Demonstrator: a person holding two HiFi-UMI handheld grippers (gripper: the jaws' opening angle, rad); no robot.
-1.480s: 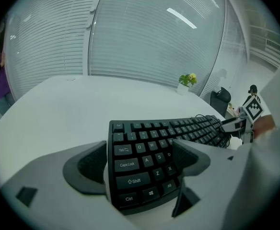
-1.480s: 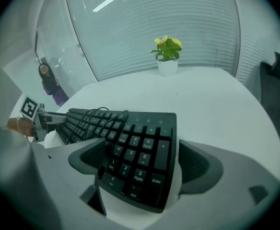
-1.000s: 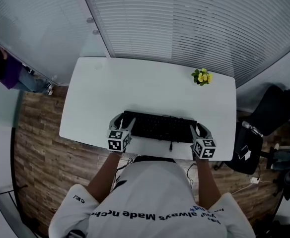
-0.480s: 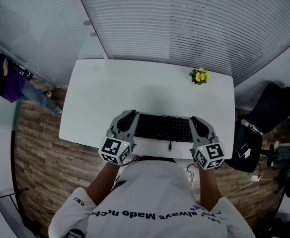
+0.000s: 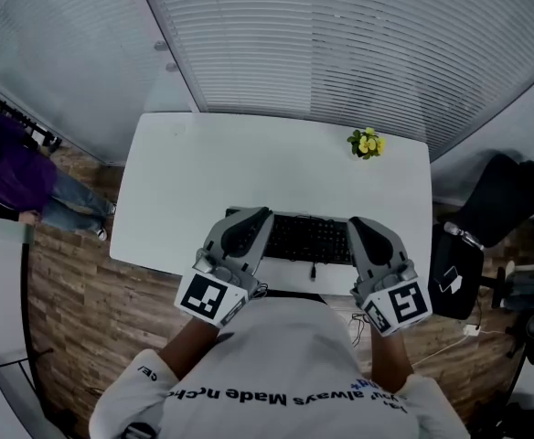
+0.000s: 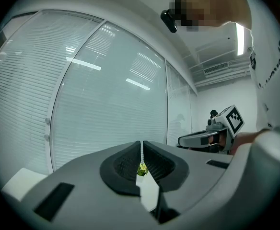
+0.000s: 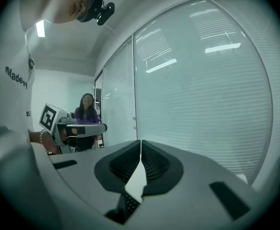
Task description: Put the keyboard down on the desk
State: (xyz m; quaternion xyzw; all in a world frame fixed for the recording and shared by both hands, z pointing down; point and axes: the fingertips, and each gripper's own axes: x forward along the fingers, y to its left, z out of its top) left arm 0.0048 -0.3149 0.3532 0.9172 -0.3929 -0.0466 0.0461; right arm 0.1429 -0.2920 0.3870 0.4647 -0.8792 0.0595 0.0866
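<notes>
1. While the keyboard [image 5: 308, 238] lies flat on the white counter [image 5: 249, 163], the left claw [image 6: 142, 147] is closed: its jaws have just been closing, the tips now meet, and nothing is between them
2. The right claw [image 7: 141, 146] is in the same state; its jaws have just been closing, the tips are together, and nothing is gripped
3. In the head view the keyboard is between the two claws and under them; each claw covers one end of it, and neither holds it
4. Below the jaws of the right claw, its own view shows some keys of the keyboard
5. A small bunch of yellow flowers [image 5: 369, 142] stands on the counter beyond the right claw, well apart from it
6. A black chair [image 5: 500, 204] stands off the counter, to the right of the right claw
</notes>
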